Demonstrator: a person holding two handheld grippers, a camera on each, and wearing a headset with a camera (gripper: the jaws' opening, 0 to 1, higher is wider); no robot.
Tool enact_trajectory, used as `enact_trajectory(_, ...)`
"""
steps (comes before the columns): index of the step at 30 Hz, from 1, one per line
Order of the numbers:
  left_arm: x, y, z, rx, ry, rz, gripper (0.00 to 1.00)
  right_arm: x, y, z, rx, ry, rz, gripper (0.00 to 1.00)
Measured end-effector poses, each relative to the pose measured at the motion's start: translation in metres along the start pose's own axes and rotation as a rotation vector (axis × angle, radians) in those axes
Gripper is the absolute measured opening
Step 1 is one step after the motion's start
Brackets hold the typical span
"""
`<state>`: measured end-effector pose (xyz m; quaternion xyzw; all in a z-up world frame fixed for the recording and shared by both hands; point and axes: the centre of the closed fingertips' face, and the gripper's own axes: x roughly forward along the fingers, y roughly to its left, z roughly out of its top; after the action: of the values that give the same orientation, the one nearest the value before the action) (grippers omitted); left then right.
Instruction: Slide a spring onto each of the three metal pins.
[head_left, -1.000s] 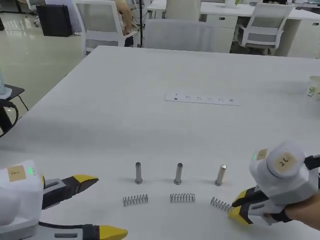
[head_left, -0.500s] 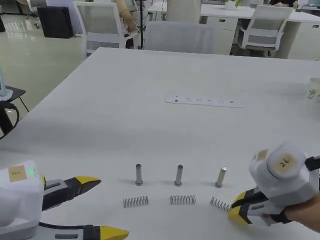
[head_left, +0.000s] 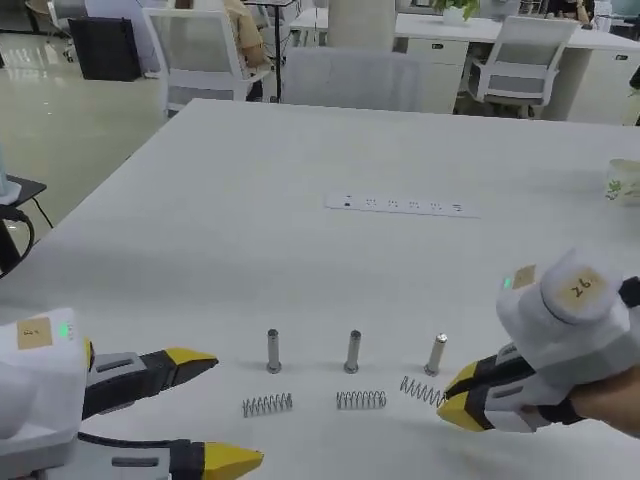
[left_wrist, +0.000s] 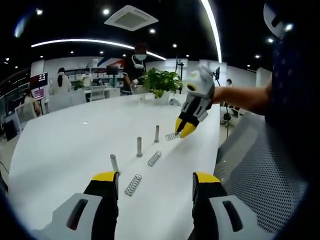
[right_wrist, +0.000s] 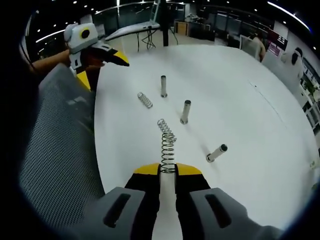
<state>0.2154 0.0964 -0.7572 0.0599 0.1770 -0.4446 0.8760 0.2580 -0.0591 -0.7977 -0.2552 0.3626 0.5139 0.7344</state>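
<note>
Right gripper (head_left: 452, 400), in the head view, is clenched on one end of the right-hand spring (head_left: 420, 390). The rest of that spring sticks out toward the right-hand pin (head_left: 437, 354), just beside it and not yet over its top. The left gripper (head_left: 235, 410) hangs released near the left-hand spring (head_left: 267, 404). That spring and the middle spring (head_left: 361, 400) lie on the desk (head_left: 300, 200) in front of the left-hand pin (head_left: 273, 350) and the middle pin (head_left: 352, 351). All parts sit loose, in no tray or box. A cup (head_left: 622, 182) stands at the desk's far right edge, and I cannot tell what is in it.

From the left gripper view, my own jaws are spread with nothing between them. The right gripper (left_wrist: 186, 131) carries its spring (left_wrist: 172, 136) clear of the surface, near the furthest pin (left_wrist: 156, 133).

From the right gripper view, the jaws pinch only the spring's (right_wrist: 168, 150) near end, so most of its length is unsupported. My worry is that the free end will sag or sway and miss the pin's (right_wrist: 216, 153) top. If it comes in off-axis, a coil could catch on the head and the spring could buckle or spring out of the grip. A sideways push could also topple the pin, since I judge it is merely standing on its base.
</note>
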Motion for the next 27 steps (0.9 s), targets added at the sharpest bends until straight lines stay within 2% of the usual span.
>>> enact_trajectory(10,0.012,-0.009,0.023,0.06,-0.004,-0.068,0.47,0.002,0.02,0.038,-0.115,-0.01,0.064,0.08)
enact_trajectory(19,0.022,-0.018,0.034,0.119,0.003,-0.132,0.42,-0.003,0.037,0.061,-0.196,-0.009,0.113,0.08)
enact_trajectory(27,0.028,-0.025,0.043,0.164,0.0,-0.169,0.36,-0.004,0.05,0.076,-0.251,-0.015,0.145,0.08)
